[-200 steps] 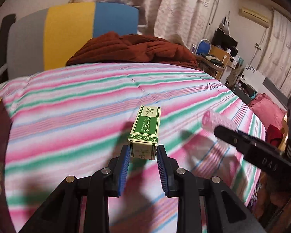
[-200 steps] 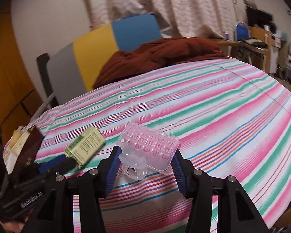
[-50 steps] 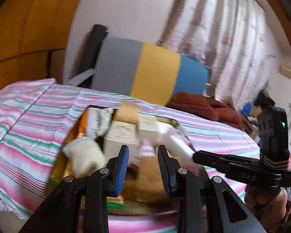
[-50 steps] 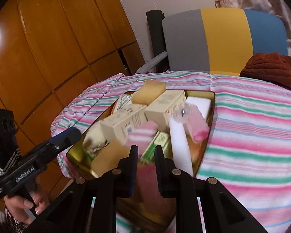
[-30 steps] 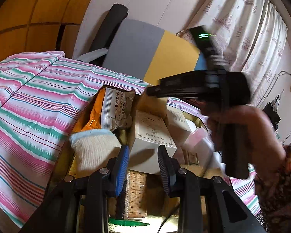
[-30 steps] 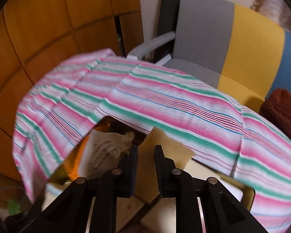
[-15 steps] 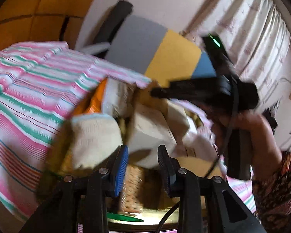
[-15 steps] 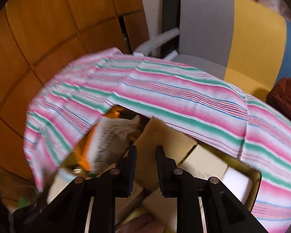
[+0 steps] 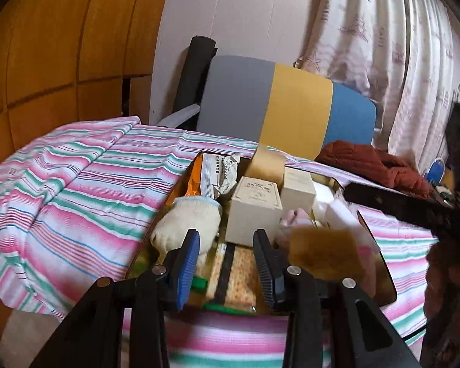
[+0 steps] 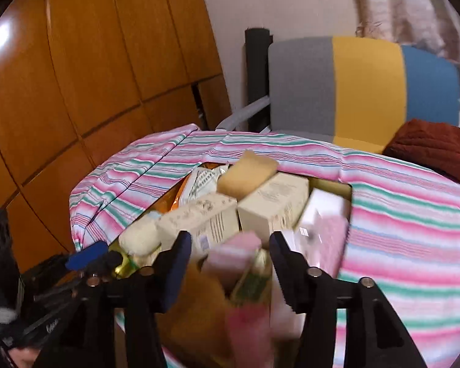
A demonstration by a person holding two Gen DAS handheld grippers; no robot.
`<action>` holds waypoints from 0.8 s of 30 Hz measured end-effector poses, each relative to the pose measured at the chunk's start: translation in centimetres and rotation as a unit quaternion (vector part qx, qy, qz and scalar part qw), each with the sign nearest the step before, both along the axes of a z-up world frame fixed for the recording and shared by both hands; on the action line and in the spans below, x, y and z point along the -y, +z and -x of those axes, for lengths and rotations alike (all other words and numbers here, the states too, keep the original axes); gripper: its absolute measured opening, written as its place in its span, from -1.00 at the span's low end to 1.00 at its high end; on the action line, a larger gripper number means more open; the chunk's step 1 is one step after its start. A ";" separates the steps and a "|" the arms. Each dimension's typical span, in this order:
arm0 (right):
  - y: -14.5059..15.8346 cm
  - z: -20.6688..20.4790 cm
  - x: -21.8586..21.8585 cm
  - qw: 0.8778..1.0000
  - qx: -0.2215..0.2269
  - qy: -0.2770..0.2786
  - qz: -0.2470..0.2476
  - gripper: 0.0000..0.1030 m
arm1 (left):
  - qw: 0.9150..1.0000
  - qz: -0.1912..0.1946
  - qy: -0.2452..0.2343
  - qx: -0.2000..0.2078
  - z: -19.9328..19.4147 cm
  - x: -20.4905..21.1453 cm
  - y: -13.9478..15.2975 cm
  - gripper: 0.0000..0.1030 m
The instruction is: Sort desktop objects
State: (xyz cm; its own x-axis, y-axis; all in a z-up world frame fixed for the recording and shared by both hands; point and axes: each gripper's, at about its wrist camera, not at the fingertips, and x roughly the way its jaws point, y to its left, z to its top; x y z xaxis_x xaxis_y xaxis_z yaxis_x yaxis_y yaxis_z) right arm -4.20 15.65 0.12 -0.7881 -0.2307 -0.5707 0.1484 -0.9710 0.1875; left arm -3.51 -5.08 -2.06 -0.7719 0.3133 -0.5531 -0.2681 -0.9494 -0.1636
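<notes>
Green box: the small green-and-white printed carton, carried between the left gripper's fingers a few seconds back, now lies in the gold metal tin, low in the right wrist view, blurred.
Pink case: the pale pink bumpy plastic case that the right gripper carried is also in the tin, at about 1 o'clock from the green carton.
Meaning: both carried items look delivered, so this sorting round reads as done; I judge the next pick comes from the desk.
Long axis: the green carton seems to run from 7 o'clock up to 1 o'clock, near end toward the camera; blur hides which end is its top.
Tin: packed with cream cardboard boxes, a tan sponge block, a white fluffy mitt, resting on the pink, green and white striped cloth covering the desk.
Left gripper: blue pads spread moderately, nothing between them, hovering over the tin's near edge.
Right gripper: fingers wide apart, empty, above the tin's contents.
Beyond: grey, yellow and blue chair back at 12 o'clock.
</notes>
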 end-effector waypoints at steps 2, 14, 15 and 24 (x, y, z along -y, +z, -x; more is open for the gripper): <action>-0.1 -1.5 0.1 1.000 -0.003 -0.011 -0.006 0.12 | 1.000 0.003 0.011 0.005 -0.3 -0.2 0.2 -0.21; -1.5 -7.5 1.2 0.999 -0.009 -0.039 -0.030 0.66 | 0.996 0.066 0.063 0.006 -3.2 -1.7 1.5 -0.09; -1.7 -7.8 1.2 0.999 -0.007 -0.039 -0.031 0.67 | 0.995 0.075 0.065 0.010 -3.3 -2.0 1.4 -0.09; -2.3 -8.1 0.7 0.999 0.006 -0.046 -0.020 0.67 | 0.991 0.075 0.099 0.054 -3.0 -2.7 0.6 -0.09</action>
State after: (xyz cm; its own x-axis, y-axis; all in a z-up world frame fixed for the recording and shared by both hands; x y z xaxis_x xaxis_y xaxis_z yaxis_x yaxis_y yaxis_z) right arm 3.95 14.98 -2.19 -0.7976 -0.1339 -0.5882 0.0560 -0.9873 0.1489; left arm -0.50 -2.42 -1.47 -0.7438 0.0697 -0.6647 -0.0622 -0.9975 -0.0350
